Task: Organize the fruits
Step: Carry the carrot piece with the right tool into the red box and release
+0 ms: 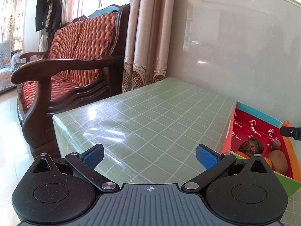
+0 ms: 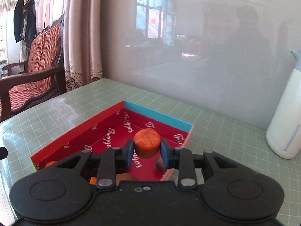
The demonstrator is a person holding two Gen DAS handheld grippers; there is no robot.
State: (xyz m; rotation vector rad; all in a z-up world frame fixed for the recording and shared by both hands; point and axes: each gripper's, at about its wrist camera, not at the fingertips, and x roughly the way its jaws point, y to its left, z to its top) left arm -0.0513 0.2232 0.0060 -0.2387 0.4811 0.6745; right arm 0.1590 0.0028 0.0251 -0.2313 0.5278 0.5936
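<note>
A shallow red box (image 2: 79, 130) printed "Tangee", with a blue far wall, lies on the green checked table (image 2: 216, 124). My right gripper (image 2: 147, 148) is shut on a carrot (image 2: 147, 142), its cut end facing the camera, held above the box's red floor. The box also shows in the left wrist view (image 1: 252, 122), holding a brown walnut-like fruit (image 1: 250, 146), a kiwi (image 1: 277, 161) and orange pieces (image 1: 241, 154). My left gripper (image 1: 149, 155) is open and empty over the table, left of the box. The right gripper's fingertip (image 1: 290, 130) shows at that view's right edge.
A white bottle (image 2: 286, 116) stands on the table at the right near the glossy wall. A wooden armchair (image 1: 65, 62) with orange cushions stands off the table's left end, beside curtains (image 1: 148, 33). The table's left edge (image 1: 56, 124) drops to the floor.
</note>
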